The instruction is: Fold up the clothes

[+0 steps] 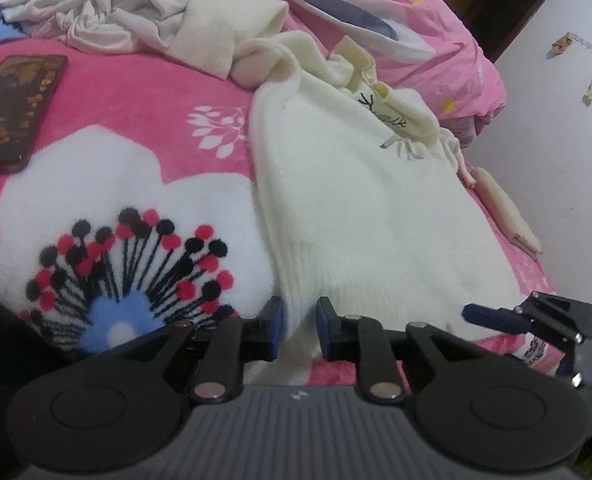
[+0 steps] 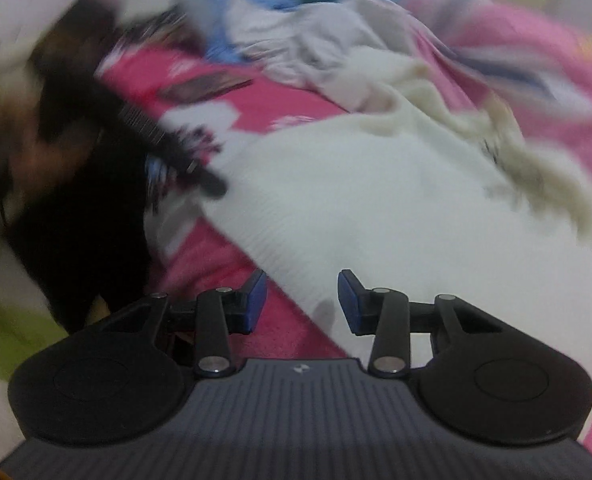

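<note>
A cream knitted sweater (image 1: 359, 200) lies spread on the pink fleece blanket (image 1: 128, 100) that covers the bed, its ribbed hem toward the person and its collar, with a small dark embroidered motif, away from them. One sleeve trails off the far end of the sweater toward a heap of white clothes (image 1: 96, 4) beyond it, and the other sleeve's cuff (image 1: 503, 216) hangs past the sweater's right edge near the side of the bed. To the left of the sweater the blanket shows a big white flower with red and black dots, and farther left again a dark phone (image 1: 12, 108) lies flat on the pink. Beyond the sweater's collar a paler pink quilt (image 1: 435, 32) is bunched up. The left gripper (image 1: 299, 328) sits at the sweater's hem near its left corner, its blue-padded fingers a narrow gap apart with the ribbed edge showing between them; I cannot tell whether they touch the cloth. The right gripper (image 2: 301, 304) is at the hem's other end, fingers spread wider, with the hem corner and bare pink blanket between them, gripping nothing. Its view is smeared with blur, so finer detail is lost.
</note>
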Available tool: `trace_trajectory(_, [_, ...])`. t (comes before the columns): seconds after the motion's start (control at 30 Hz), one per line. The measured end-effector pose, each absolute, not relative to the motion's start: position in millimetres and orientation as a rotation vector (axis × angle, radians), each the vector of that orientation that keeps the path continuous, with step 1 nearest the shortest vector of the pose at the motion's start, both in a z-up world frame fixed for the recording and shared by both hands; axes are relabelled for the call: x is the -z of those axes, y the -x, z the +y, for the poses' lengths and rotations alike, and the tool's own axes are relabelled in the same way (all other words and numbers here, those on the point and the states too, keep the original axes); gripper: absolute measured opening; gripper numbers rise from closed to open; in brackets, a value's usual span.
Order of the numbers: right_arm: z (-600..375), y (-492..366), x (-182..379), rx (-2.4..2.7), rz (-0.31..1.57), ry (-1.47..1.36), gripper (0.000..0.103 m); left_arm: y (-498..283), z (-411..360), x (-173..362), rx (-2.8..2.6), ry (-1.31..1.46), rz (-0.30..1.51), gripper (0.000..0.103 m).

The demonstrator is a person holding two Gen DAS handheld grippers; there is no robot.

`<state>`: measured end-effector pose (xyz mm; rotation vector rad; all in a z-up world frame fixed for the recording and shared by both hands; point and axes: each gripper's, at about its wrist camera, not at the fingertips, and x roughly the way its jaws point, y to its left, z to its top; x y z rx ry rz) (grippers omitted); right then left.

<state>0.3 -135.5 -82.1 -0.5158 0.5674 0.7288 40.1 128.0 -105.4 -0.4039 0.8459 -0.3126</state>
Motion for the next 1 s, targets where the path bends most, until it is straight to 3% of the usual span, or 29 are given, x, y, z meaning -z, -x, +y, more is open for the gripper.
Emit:
trace_trajectory(0.07, [-125, 5, 94, -0.722, 0.523, 0.657, 0.033, -38, 125, 102, 0.301, 0.379, 0.835, 0.019])
trace_trajectory(0.17, [-121, 10, 105, -0.699, 0.494, 0.779, 0.018, -32, 122, 92, 0.295, 0.318, 0.79, 0.02])
trace_trajectory(0.2, [-123, 10, 100, -0.694, 0.488, 0.763, 0.007, -30, 122, 89, 0.294, 0.296, 0.772, 0.02])
trace_trajectory(0.27, [-127, 7, 91, -0.693, 0.485, 0.71, 0.006, -26, 120, 82, 0.292, 0.251, 0.736, 0.024])
trace_trajectory(0.37, [-140, -5, 75, -0.687, 0.505, 0.575, 0.004, -20, 113, 72, 0.365, 0.206, 0.688, 0.039])
trace_trajectory(0.63, [-166, -36, 60, -0.734, 0.627, 0.212, 0.004, -5, 45, 69, 0.515, -0.122, 0.611, 0.046])
trace_trajectory(0.8, [-171, -41, 62, -0.735, 0.632, 0.158, 0.004, -6, 15, 78, 0.459, -0.294, 0.542, 0.038])
trace_trajectory(0.93, [-171, -42, 65, -0.734, 0.622, 0.15, 0.004, -14, 6, 81, 0.431, -0.321, 0.533, 0.016])
trace_trajectory(1.0, [-172, -40, 67, -0.73, 0.615, 0.154, 0.004, -18, 1, 83, 0.416, -0.334, 0.528, 0.01])
